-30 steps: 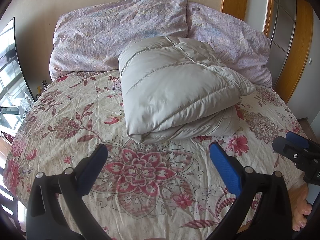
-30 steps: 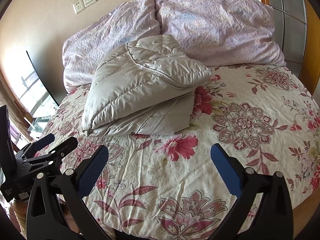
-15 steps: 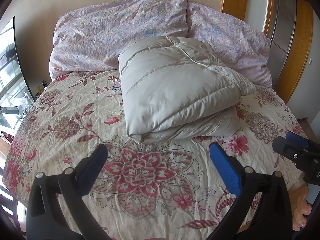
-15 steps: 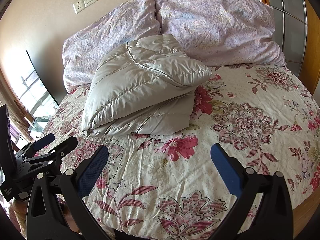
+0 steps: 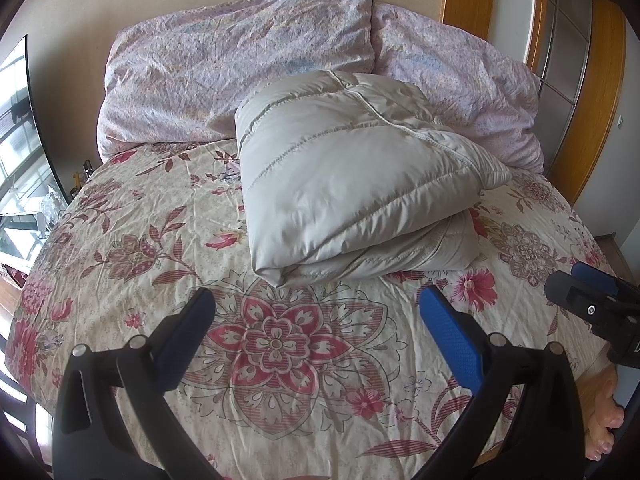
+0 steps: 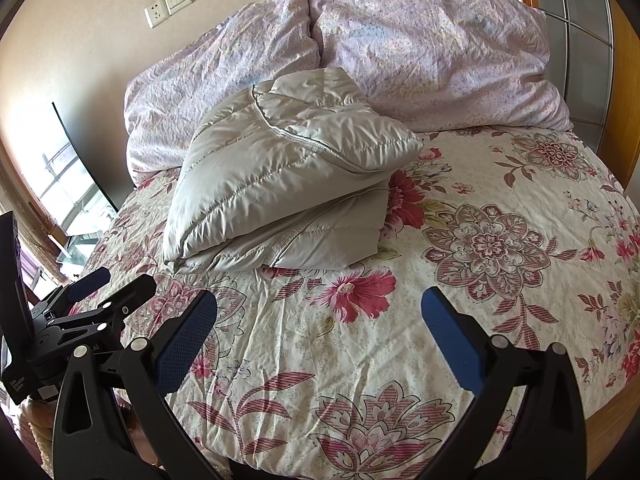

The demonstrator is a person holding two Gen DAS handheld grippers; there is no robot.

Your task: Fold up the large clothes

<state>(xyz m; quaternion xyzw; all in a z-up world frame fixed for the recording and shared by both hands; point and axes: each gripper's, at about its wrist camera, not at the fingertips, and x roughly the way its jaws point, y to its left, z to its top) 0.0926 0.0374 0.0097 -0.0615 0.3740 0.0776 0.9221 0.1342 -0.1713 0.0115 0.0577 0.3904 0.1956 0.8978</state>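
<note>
Change: nothing has visibly moved over the last second; jacket and both grippers sit exactly as in the earlier views
Bed: wide cream bedspread with red and pink flower print spreads under and ahead of both grippers, bare cloth between their fingers
Pillows: two crumpled lilac patterned pillows lie beyond the jacket, touching its far side
Jacket: pale grey quilted puffer jacket, folded into a thick bundle of layers, rests on the bedspread straight ahead of the left gripper and ahead-left of the right one, apart from both
Left gripper: black left gripper with blue pads held low over the near bed edge, fingers spread wide, holding nothing
Right gripper: matching right gripper beside it, likewise spread and empty
Meaning: judged from the stillness and the compact bundle, folding looks finished, with both tools backed off
</note>
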